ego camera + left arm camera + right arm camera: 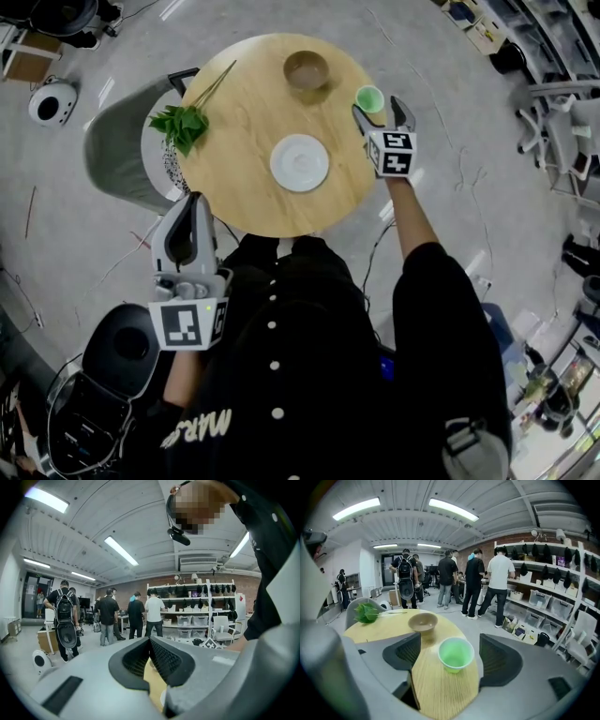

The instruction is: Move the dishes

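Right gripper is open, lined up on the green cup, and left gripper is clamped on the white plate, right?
Not quite. The left gripper is not on the white plate: its jaws are shut on nothing, off the near edge of the table, as the head view shows. The right gripper is indeed open, lined up on the green cup.

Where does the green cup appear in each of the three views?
Head view: the green cup stands near the right edge of the round table, just ahead of the right tool.
Left gripper view: not in it.
Right gripper view: the cup sits at the centre, between that tool's open jaws.
Shared landmark: the brown bowl, up and left of the cup in both views that show it.
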The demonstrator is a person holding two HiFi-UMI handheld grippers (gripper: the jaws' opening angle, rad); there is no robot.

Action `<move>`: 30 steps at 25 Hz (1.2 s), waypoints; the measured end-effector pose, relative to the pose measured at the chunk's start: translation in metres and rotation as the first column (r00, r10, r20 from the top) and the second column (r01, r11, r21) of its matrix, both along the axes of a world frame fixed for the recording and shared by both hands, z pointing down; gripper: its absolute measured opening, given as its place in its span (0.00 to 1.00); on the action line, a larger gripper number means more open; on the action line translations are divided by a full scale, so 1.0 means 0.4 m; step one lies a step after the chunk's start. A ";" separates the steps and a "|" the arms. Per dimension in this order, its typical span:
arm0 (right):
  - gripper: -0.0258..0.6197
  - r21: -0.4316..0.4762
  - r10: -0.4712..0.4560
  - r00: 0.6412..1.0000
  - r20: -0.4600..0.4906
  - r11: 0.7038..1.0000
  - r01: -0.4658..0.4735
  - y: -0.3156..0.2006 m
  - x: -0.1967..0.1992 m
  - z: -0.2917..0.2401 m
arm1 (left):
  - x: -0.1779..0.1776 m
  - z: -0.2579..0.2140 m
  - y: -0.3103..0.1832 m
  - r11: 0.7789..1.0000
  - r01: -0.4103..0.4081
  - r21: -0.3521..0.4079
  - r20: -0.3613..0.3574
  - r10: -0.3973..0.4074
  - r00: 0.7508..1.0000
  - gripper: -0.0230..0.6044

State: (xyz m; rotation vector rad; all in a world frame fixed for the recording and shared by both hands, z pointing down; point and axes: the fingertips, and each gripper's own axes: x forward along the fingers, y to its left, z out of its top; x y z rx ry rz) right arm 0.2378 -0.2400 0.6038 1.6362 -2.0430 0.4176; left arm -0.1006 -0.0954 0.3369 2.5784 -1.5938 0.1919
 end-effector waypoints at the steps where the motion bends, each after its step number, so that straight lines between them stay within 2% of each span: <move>1: 0.63 -0.022 0.007 1.000 0.003 1.000 -0.007 -0.009 0.005 0.024 | -0.001 0.001 -0.004 1.000 0.003 -0.001 -0.005 -0.003 1.000 0.04; 7: 0.65 -0.120 0.031 1.000 -0.002 0.992 -0.031 -0.051 0.017 0.126 | -0.011 0.016 -0.032 1.000 0.013 -0.019 -0.015 -0.013 1.000 0.04; 17: 0.65 -0.186 0.032 0.999 -0.001 0.982 -0.031 -0.072 0.028 0.181 | -0.014 0.023 -0.039 0.999 0.036 -0.029 -0.006 -0.036 0.999 0.04; 20: 0.60 -0.194 0.039 0.999 -0.011 0.980 -0.040 -0.078 0.029 0.183 | -0.019 0.020 -0.047 0.999 0.039 -0.023 -0.002 -0.039 0.999 0.04; 30: 0.61 -0.178 0.015 1.000 -0.028 0.984 -0.020 -0.067 0.021 0.150 | -0.026 0.009 -0.045 0.999 0.045 -0.006 -0.013 -0.045 0.999 0.04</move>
